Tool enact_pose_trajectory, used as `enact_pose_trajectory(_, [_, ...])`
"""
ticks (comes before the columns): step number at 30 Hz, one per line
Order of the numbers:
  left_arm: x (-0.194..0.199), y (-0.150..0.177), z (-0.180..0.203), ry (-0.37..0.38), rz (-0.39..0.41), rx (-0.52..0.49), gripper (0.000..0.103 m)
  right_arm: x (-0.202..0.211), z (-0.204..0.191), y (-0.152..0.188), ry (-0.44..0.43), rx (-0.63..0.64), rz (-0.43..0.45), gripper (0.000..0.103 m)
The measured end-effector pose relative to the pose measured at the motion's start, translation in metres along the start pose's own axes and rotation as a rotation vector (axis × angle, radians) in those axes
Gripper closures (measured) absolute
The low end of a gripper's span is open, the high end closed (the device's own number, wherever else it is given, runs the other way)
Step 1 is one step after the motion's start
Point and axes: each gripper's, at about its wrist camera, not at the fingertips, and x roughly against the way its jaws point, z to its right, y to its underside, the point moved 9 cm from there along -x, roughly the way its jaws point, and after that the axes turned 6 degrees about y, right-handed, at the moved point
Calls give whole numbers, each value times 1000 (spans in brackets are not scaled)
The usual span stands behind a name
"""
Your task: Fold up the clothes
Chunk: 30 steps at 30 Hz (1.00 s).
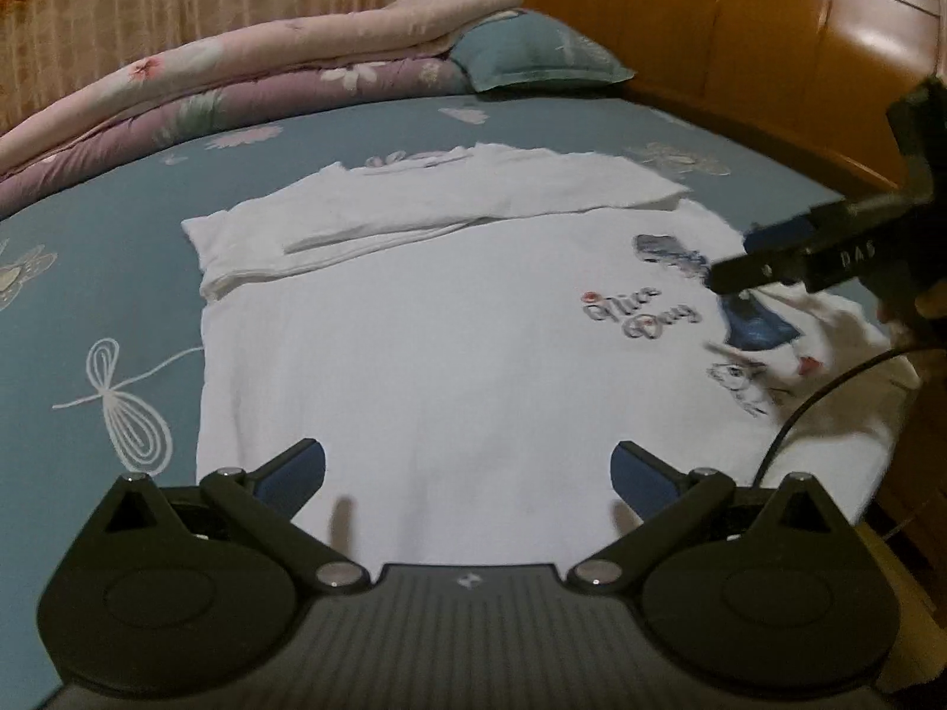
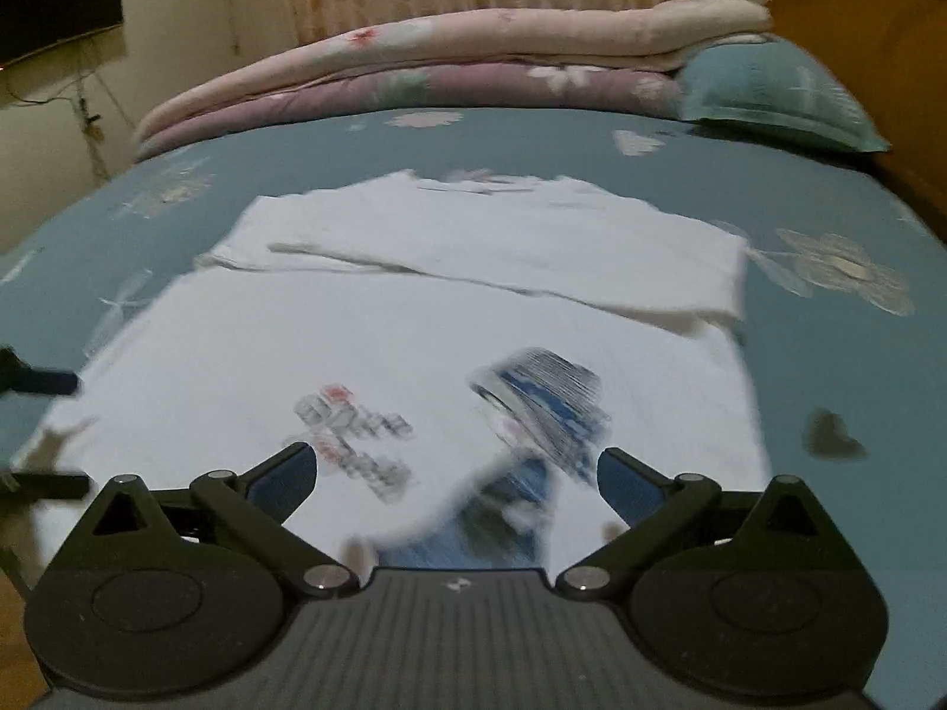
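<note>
White T-shirt (image 1: 426, 355) is lying spread across the middle of the blue flower-printed bed sheet (image 1: 106, 272), its far portion folded over toward the near side so that a doubled white band (image 1: 473, 201) is running across the top. Behind it, a pink and mauve quilt (image 1: 248, 89) is sitting folded at the far edge of the bed, with a teal pillow (image 1: 532, 56) tucked just beside it against the wooden headboard (image 1: 740, 29). On the shirt's right part a printed design is showing: the words "Nice Day" (image 1: 642, 313) and a dark blue figure (image 1: 751, 319) next to them.

The left gripper (image 1: 467, 470) is hovering low over the shirt's near edge, its blue-padded fingers spread wide apart and holding nothing. The right gripper (image 2: 456, 476) is likewise standing with its fingers wide apart above the printed area; the cloth under it is smeared by motion blur, and a flap of fabric seems to be lifted there, though I cannot tell for sure. From the left camera it is appearing at the right edge, reaching over the print.
</note>
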Motion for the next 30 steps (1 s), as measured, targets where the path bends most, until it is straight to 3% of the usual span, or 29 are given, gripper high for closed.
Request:
enact_pose_trajectory(3, [-5,23,-6,-21,-58,78,1,-17,-10,12,-58,-75,-84,0])
enact_pose_trajectory(4, [3,30,-4,-32,-28,61,1,-15,-11,21,-67,-98,-92,0])
enact_pose_trajectory(9, [30,57,5,-31,-57,52,1,33,-19,68,-21,-61,-34,0])
enact_pose_trajectory(11, [34,53,8,-10,-64,51,1,46,-18,80,-5,-60,-44,0])
enact_pose_trajectory(15, [28,20,20,29,13,5,1,53,-14,68,39,-46,4,0])
enact_pose_trajectory(19, [12,22,34,95,15,29,1,40,-15,61,49,-61,19,0])
enact_pose_trajectory(24, [-6,25,52,178,16,59,1,36,-26,82,44,7,-5,0])
enact_pose_trajectory(30, [22,36,44,118,-8,75,1,48,-36,82,46,74,5,0])
